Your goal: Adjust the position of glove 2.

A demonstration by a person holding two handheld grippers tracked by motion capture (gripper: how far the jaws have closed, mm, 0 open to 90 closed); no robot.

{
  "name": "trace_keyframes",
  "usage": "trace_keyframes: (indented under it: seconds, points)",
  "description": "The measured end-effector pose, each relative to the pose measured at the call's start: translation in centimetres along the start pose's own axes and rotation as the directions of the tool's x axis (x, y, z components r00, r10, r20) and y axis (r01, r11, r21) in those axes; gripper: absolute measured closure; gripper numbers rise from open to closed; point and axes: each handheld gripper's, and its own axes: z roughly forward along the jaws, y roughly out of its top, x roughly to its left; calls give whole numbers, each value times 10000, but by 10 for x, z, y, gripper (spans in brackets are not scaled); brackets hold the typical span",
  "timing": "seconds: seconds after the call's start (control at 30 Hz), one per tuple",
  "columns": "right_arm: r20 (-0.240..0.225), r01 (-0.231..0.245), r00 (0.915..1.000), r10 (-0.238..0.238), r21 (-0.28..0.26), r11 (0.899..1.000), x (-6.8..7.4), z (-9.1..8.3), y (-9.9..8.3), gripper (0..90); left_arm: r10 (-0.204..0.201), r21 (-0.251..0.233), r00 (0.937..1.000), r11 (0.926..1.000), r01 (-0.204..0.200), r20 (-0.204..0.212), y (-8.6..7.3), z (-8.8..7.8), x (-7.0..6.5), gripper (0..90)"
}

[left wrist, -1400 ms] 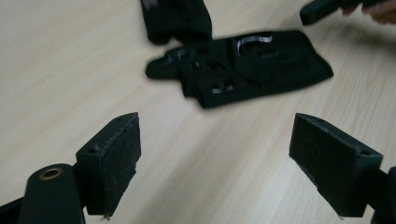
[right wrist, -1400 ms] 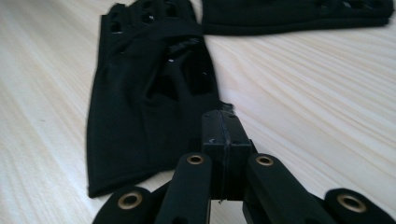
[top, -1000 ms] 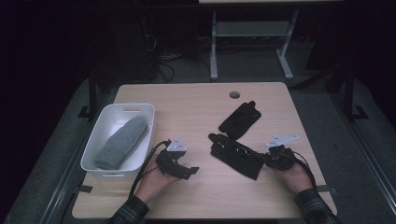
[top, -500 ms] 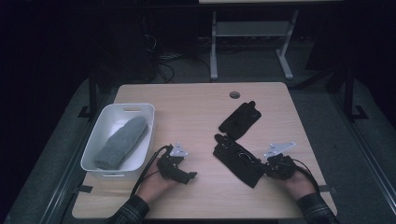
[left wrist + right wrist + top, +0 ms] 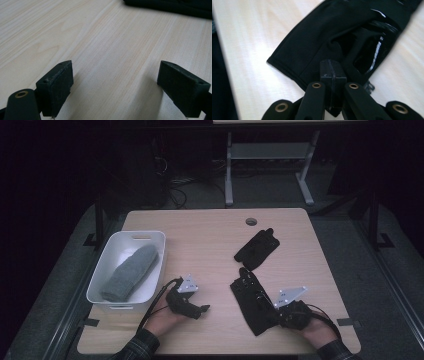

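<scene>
Two black gloves (image 5: 257, 248) (image 5: 254, 300), one bin (image 5: 102, 281), one grey glove (image 5: 130, 272)

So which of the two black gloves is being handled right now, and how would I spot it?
Start at the wooden table and go to its near right corner. The nearer black glove lies there flat, cuff end pinched in the right gripper. The other glove lies farther back, near the round hole, untouched.

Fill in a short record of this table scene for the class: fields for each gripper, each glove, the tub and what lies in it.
left gripper: open, jaws apart over bare table
right gripper: shut, pinching the near glove's cuff edge
near glove: black, flat on the table
far glove: black, lying apart, untouched
tub: white, at the table's left edge
in tub: grey mitten
</scene>
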Motion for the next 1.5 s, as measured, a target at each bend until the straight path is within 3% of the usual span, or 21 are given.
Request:
trace_keyframes:
  seconds: [0.17,0.2,0.23,0.33,0.43,0.5,0.7,0.83,0.93,1.5]
  points:
    - [-237,574,9981,-574,0,9983,9,4,6,900,47,-61,10000,10000,-47,4,0,0,0,124]
    - [-193,630,9978,-632,-95,9980,8,3,7,900,42,-91,10000,9999,-42,1,-1,0,0,124]
    - [-267,399,9988,-408,-332,9987,7,1,9,900,-22,-142,10000,9999,23,18,-1,1,0,124]
    - [91,238,9997,-233,-669,9975,-5,-3,17,900,22,-118,10000,9999,-22,19,-1,1,0,124]
    - [461,-9,9989,60,-1096,9940,-26,-2,27,900,22,-123,10000,9999,-21,26,-1,1,0,124]
    - [482,-272,9983,338,-1306,9911,-37,0,33,900,2,-172,10000,9999,-1,46,-1,1,0,125]
    - [783,-487,9952,592,-1303,9903,-64,18,54,900,46,-75,10000,10000,-46,57,0,1,0,125]
    - [710,-544,9955,625,-1119,9922,-73,32,63,900,45,-81,10000,10000,-44,60,0,1,0,125]
    - [753,-541,9953,605,-836,9950,-73,40,62,900,45,-79,10000,10000,-44,82,0,1,0,125]
    - [636,-899,9934,953,-826,9925,-66,15,27,900,82,-126,10000,9999,-81,52,0,1,0,125]
